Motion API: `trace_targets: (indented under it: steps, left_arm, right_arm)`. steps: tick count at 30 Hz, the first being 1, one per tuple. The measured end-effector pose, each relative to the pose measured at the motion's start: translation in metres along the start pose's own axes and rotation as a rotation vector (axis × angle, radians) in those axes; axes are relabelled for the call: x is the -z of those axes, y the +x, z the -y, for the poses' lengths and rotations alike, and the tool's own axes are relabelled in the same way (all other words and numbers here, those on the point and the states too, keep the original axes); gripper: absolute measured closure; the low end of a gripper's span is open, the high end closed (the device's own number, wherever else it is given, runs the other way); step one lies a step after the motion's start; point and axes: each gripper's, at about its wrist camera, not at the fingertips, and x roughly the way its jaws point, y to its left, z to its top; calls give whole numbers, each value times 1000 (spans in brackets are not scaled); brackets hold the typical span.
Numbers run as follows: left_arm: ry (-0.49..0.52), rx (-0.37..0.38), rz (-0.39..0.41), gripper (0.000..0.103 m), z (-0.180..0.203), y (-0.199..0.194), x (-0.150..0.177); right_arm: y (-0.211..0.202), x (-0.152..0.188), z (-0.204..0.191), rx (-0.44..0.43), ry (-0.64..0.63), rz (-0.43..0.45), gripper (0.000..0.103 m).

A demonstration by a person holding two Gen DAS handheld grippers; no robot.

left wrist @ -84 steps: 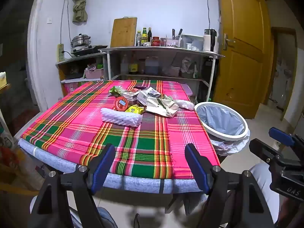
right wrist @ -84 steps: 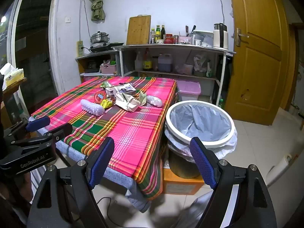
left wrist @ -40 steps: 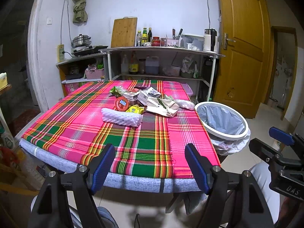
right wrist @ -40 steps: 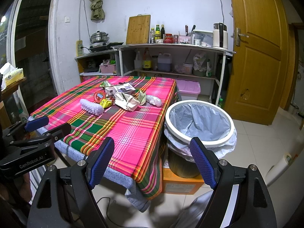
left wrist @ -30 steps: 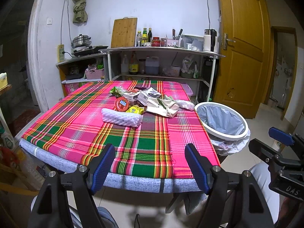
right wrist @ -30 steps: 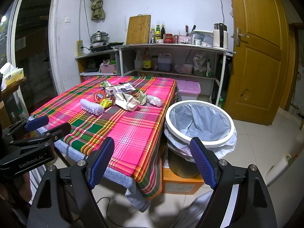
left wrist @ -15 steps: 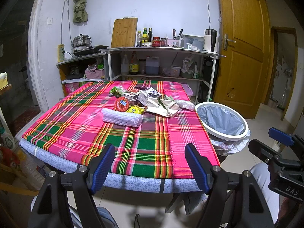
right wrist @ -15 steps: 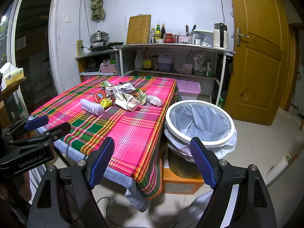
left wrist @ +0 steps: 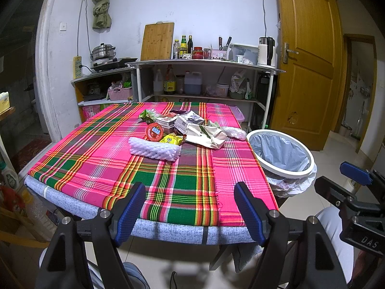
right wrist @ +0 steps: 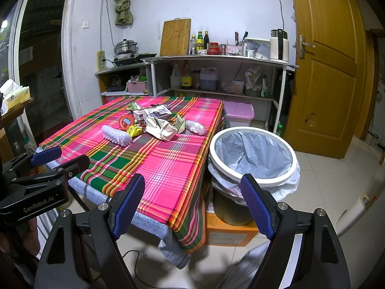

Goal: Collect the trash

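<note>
A pile of trash lies mid-table on the plaid cloth (left wrist: pixel 96 154): a white foam net sleeve (left wrist: pixel 155 148) (right wrist: pixel 116 136), a red round lid (left wrist: pixel 154 131), a yellow wrapper (left wrist: pixel 171 139), a crumpled paper bag (left wrist: pixel 207 137) (right wrist: pixel 161 128), small boxes (left wrist: pixel 189 121) and a green wrapper (left wrist: pixel 147 115). A white-rimmed bin with a bluish liner (left wrist: pixel 280 154) (right wrist: pixel 252 153) stands right of the table. My left gripper (left wrist: pixel 190 210) is open and empty before the table's near edge. My right gripper (right wrist: pixel 192 207) is open and empty, near the table corner and bin.
Metal shelves (left wrist: pixel 204 62) with bottles, a kettle and a cutting board stand behind the table. A wooden door (left wrist: pixel 310 60) is at right. A pink lidded box (right wrist: pixel 239 113) sits on the floor behind the bin, which rests on an orange box (right wrist: pixel 228 234).
</note>
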Motion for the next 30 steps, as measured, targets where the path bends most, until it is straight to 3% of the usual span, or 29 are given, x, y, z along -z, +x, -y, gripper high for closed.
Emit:
trace_targets:
  steps: [30]
  left_arm:
    - [1,-4,1,28,-4,-5,-3]
  right_arm:
    - [0,0,0,-3,0,-3,21]
